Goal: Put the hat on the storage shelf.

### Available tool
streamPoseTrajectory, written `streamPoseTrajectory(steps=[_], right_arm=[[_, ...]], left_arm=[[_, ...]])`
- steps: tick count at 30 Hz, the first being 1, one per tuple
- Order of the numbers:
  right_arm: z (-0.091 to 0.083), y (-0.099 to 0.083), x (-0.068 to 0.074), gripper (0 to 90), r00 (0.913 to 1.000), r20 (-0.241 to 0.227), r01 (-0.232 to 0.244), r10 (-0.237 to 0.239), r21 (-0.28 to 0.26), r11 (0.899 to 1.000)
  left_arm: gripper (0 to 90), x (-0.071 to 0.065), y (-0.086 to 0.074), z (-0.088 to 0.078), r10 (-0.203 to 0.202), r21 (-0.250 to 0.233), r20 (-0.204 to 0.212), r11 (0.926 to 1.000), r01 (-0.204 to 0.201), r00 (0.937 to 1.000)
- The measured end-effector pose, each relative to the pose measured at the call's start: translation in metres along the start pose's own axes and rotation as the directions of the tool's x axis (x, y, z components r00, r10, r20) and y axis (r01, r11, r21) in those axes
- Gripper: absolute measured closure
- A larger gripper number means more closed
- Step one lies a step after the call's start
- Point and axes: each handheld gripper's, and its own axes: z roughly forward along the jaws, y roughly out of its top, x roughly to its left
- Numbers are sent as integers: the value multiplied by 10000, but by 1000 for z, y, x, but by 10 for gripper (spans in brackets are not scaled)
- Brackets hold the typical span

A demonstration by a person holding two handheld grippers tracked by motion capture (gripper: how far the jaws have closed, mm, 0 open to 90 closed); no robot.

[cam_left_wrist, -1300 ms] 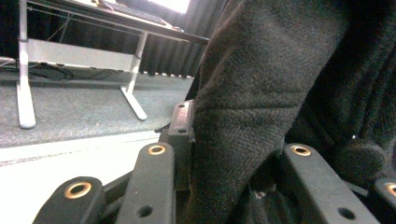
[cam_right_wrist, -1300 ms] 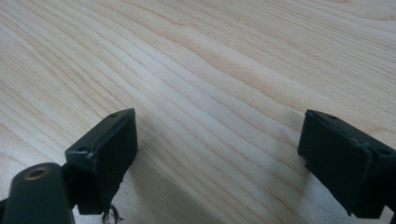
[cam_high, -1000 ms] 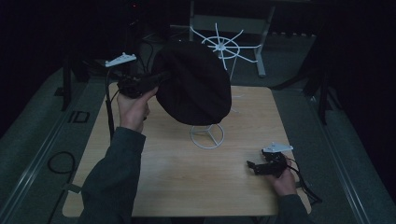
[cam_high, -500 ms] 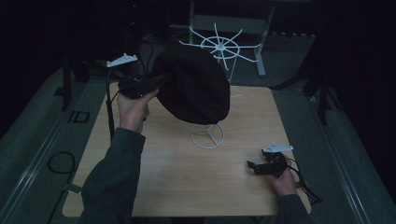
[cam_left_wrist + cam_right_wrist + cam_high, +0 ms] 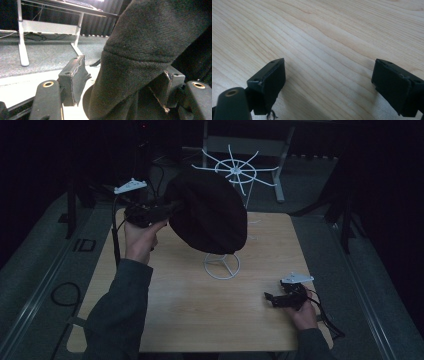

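Nearest the person, the right gripper (image 5: 272,298) rests low on the wooden worktop (image 5: 190,310) near its right front corner, jaws wide apart with bare wood between them. Open worktop spreads across the front and left. Farther in, a white wire stand (image 5: 221,266) sits mid-worktop, with a black hat (image 5: 210,212) draped over it. The left gripper (image 5: 167,210) is raised at the hat's left edge; its jaws stand apart with the brim between them, one pad (image 5: 75,77) clear of the fabric. Beyond the far edge stands a white spoked rack (image 5: 235,170).
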Motion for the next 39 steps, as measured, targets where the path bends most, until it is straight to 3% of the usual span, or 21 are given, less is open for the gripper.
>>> streamPoseTrajectory(steps=[11,17,39], right_arm=[[0,0,0,118,10000,-9,-10,10,3,10000],[0,0,0,118,10000,-4,-11,11,4,10000],[0,0,0,118,10000,-4,-7,7,4,10000]], left_arm=[[329,-4,-3,-7,452,52,-124,9990,-451,9989],[330,3,-9,-13,221,4,63,9998,-221,9997],[353,8,-31,-38,497,421,66,9979,-499,9987]])
